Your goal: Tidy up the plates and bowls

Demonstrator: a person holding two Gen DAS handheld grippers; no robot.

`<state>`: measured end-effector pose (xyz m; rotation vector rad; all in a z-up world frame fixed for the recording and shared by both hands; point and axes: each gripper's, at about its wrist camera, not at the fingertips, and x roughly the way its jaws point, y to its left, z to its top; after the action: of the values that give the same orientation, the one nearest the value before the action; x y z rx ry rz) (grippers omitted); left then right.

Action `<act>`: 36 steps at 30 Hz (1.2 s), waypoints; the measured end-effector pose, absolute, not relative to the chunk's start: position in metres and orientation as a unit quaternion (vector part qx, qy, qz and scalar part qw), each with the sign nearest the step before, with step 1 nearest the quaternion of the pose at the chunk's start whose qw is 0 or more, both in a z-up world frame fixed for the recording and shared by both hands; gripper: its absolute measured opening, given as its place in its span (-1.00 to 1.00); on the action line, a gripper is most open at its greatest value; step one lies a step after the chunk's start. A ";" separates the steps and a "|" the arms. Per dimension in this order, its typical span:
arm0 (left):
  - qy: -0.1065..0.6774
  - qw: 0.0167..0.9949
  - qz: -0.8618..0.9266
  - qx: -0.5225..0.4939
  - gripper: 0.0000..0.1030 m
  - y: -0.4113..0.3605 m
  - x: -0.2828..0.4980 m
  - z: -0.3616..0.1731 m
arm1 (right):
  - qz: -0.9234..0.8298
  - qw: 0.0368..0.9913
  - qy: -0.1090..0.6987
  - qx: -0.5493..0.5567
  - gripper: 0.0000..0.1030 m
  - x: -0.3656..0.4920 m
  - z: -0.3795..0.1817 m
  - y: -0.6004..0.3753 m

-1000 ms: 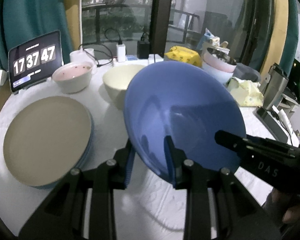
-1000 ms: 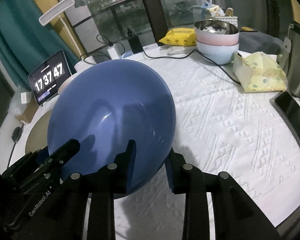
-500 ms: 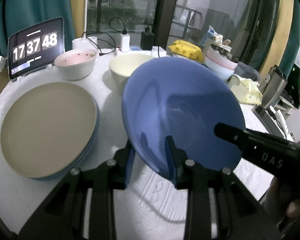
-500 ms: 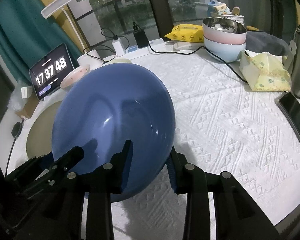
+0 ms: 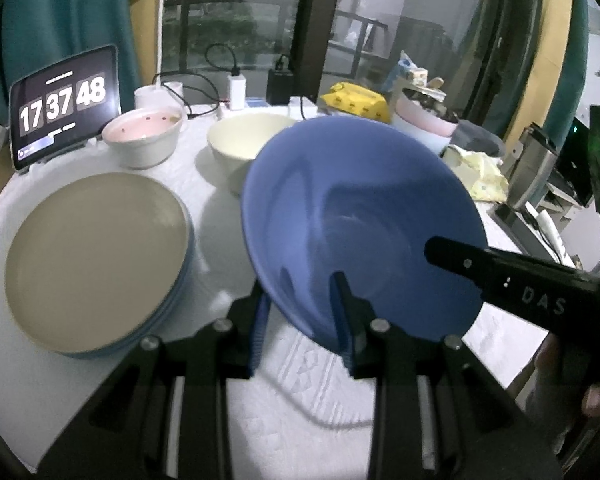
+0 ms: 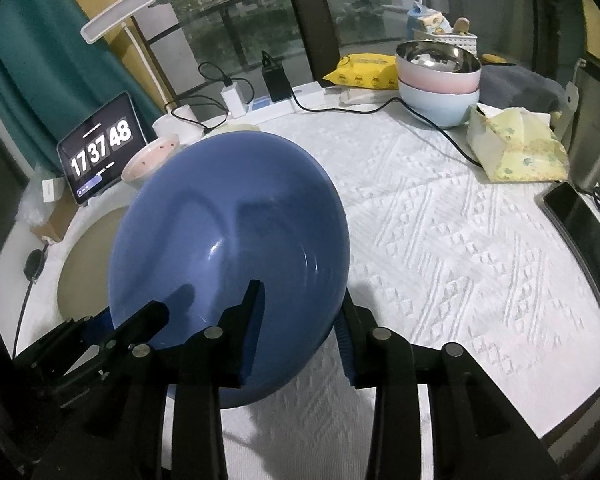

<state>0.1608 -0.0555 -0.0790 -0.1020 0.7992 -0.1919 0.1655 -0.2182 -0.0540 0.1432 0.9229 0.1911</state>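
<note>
A large blue bowl hangs tilted above the white tablecloth, held at its near rim by both grippers. My left gripper is shut on the rim, one finger inside the bowl and one outside. My right gripper straddles the rim the same way. Its jaws are opening, with the bowl wall still between the pads. Each gripper shows in the other's view as a black finger. A beige plate tops a stack of blue plates on the left.
A cream bowl and a pink-lined bowl stand behind the plates. Stacked bowls sit at the far right by a yellow tissue pack. A clock tablet, cables and chargers line the back. A phone lies at the right edge.
The blue bowl stays held in nearly the same place by both grippers. The left wrist view has shifted slightly, and the clock reading has advanced.
</note>
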 end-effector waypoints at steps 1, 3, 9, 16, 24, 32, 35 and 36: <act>0.388 0.915 -0.094 -0.049 -0.39 -0.056 0.160 -0.079 | 0.091 0.888 0.445 0.071 -0.29 0.164 -0.054 -0.219; 0.391 0.914 -0.096 -0.048 -0.39 -0.057 0.159 -0.080 | 0.088 0.887 0.447 0.074 -0.28 0.163 -0.055 -0.220; 0.393 0.913 -0.097 -0.044 -0.38 -0.057 0.155 -0.080 | 0.083 0.883 0.454 0.087 -0.22 0.159 -0.057 -0.223; 0.386 0.916 -0.095 -0.048 -0.32 -0.053 0.156 -0.075 | 0.080 0.889 0.442 0.092 -0.21 0.160 -0.048 -0.227; 0.369 0.923 -0.089 -0.057 -0.11 -0.045 0.157 -0.063 | 0.078 0.896 0.429 0.086 -0.21 0.167 -0.038 -0.229; 0.357 0.929 -0.076 -0.062 -0.09 -0.034 0.167 -0.050 | 0.081 0.900 0.421 0.080 -0.21 0.178 -0.028 -0.225; 0.356 0.930 -0.072 -0.062 -0.09 -0.032 0.172 -0.048 | 0.083 0.900 0.420 0.077 -0.21 0.183 -0.025 -0.223; 0.356 0.930 -0.071 -0.063 -0.09 -0.031 0.174 -0.048 | 0.083 0.900 0.420 0.077 -0.21 0.185 -0.025 -0.222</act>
<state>0.1741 -0.0313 -0.0476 -0.1282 0.7297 -0.1460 0.1852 -0.2218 -0.0247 0.1585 0.8693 0.1722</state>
